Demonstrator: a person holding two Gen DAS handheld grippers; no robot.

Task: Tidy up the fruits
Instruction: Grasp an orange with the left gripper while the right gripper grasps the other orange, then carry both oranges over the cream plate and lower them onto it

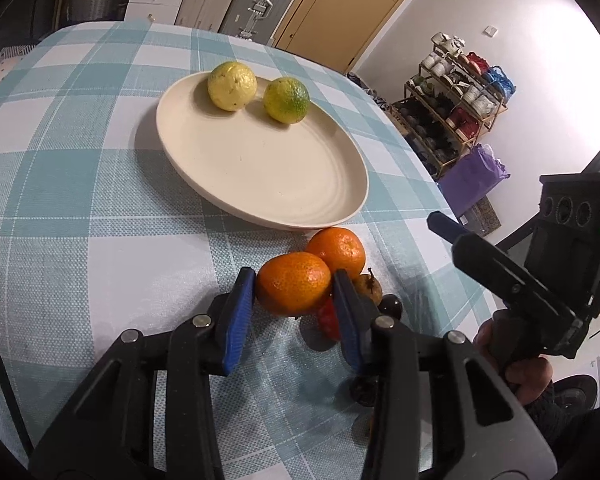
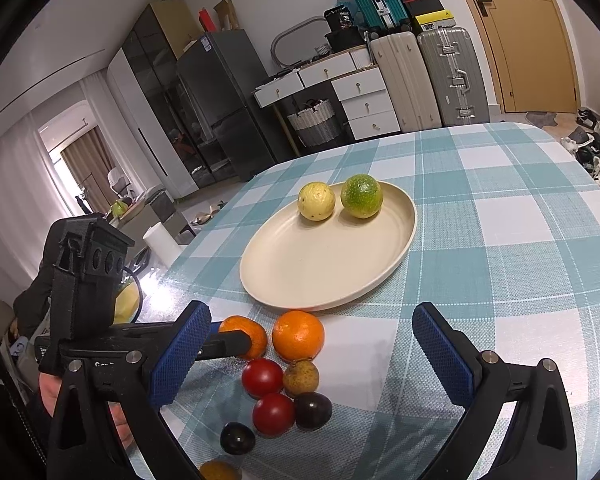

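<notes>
Two fruits plated; cluster at the plate's (image 1: 204, 152) six o'clock remains
Left gripper (image 1: 294, 300) clamps an orange (image 1: 292, 288); right gripper (image 2: 308, 364) stands open, empty

Two round yellow-green fruits (image 2: 340, 200) are occupying the far rim of the cream oval plate (image 2: 284, 280); its near half is lying open. Clustered small fruits (image 2: 284, 392) are blocking the checked tablecloth's (image 2: 520, 240) near edge.

black tub (image 2: 345, 19) on the cabinet top: white "36" is about all i can make out | left gripper (image 2: 236, 340) arm: raised letters, maybe "Co…", rest hidden | fridge sticker: too blurry to read
</notes>
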